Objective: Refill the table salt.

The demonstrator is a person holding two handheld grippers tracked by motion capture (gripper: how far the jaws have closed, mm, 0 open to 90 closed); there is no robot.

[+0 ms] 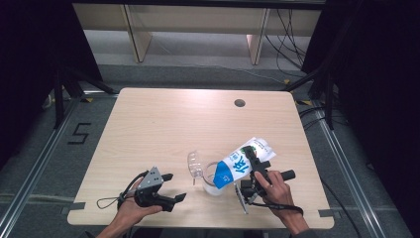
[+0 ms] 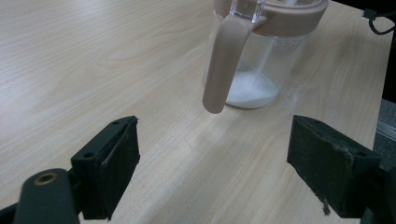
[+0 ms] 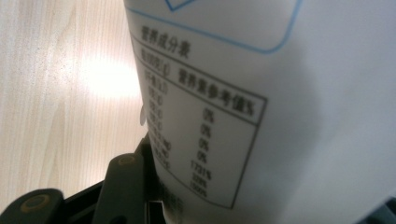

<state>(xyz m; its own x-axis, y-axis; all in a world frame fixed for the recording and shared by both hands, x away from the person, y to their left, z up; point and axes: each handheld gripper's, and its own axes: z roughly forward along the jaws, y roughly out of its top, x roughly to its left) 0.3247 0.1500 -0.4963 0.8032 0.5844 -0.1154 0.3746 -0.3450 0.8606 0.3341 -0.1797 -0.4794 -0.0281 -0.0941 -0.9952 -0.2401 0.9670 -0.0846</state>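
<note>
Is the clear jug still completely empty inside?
No: in the left gripper view a layer of white powder lies on the bottom of the clear jug, with a thin stream falling into it.

A pale wooden table (image 1: 163, 124) with rounded corners and a round cable hole (image 1: 239, 103) near its far edge carried a clear plastic pitcher (image 2: 261, 65) with a beige rim and handle, standing upright near the front edge, white powder heaped in its bottom.
</note>
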